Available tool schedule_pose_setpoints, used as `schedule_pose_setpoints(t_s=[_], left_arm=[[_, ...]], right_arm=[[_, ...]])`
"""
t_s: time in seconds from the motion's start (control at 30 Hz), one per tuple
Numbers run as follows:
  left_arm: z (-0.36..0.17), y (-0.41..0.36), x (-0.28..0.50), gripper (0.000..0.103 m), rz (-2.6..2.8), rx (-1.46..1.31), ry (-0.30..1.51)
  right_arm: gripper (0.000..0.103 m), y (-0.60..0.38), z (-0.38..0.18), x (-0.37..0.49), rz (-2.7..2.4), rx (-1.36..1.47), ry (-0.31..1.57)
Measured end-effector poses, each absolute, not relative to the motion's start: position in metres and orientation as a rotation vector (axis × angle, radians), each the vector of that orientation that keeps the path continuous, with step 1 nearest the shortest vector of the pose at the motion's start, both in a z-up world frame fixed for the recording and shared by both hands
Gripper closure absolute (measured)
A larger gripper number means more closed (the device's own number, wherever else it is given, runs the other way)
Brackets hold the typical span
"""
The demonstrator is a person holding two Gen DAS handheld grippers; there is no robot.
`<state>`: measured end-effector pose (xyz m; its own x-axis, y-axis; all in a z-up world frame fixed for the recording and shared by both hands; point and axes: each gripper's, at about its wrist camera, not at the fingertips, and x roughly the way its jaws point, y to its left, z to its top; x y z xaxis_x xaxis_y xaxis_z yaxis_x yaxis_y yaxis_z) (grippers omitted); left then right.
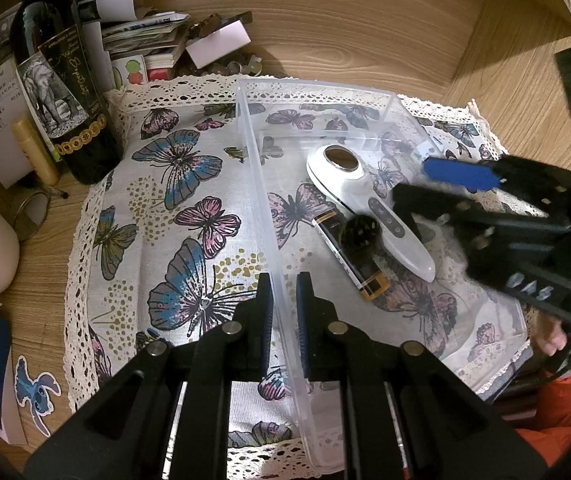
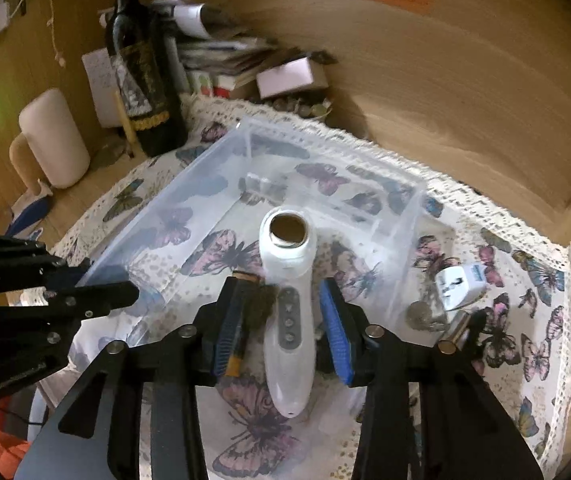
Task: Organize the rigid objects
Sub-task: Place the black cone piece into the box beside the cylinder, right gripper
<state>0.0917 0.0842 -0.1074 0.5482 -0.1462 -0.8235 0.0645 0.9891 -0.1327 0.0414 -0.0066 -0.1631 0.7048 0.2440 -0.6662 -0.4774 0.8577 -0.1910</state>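
Observation:
A clear plastic bin [image 1: 269, 216] [image 2: 189, 176] sits on a butterfly-print cloth. Inside lie a white handheld device with a round brown head [image 1: 369, 204] [image 2: 289, 300], a black and gold bar-shaped item [image 1: 349, 256] [image 2: 239, 344] and a small dark round thing [image 1: 359, 232] [image 2: 261, 304]. My left gripper [image 1: 284, 316] is shut on the bin's left wall near the front. My right gripper [image 2: 281, 328] is open, its blue pads [image 2: 337, 328] on either side of the white device's handle, just above it; it also shows in the left wrist view [image 1: 441, 184].
A dark wine bottle [image 1: 65, 92] [image 2: 145, 80], a beige cylinder [image 2: 53, 140], stacked papers and small boxes [image 1: 157, 36] stand at the back left. A white die-like cube [image 2: 459, 280] and coins [image 2: 421, 314] lie on the cloth right of the bin.

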Motion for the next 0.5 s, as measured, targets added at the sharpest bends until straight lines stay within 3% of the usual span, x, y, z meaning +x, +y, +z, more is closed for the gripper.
schedule_pose_setpoints(t_s=[0.37, 0.5], left_arm=[[-0.107, 0.085, 0.092, 0.092, -0.125, -0.095, 0.984], [-0.108, 0.086, 0.093, 0.092, -0.125, -0.099, 0.983]], right_arm=[[0.040, -0.066, -0.117, 0.021, 0.253, -0.294, 0.525], [0.037, -0.091, -0.116, 0.024, 0.179, -0.261, 0.524]])
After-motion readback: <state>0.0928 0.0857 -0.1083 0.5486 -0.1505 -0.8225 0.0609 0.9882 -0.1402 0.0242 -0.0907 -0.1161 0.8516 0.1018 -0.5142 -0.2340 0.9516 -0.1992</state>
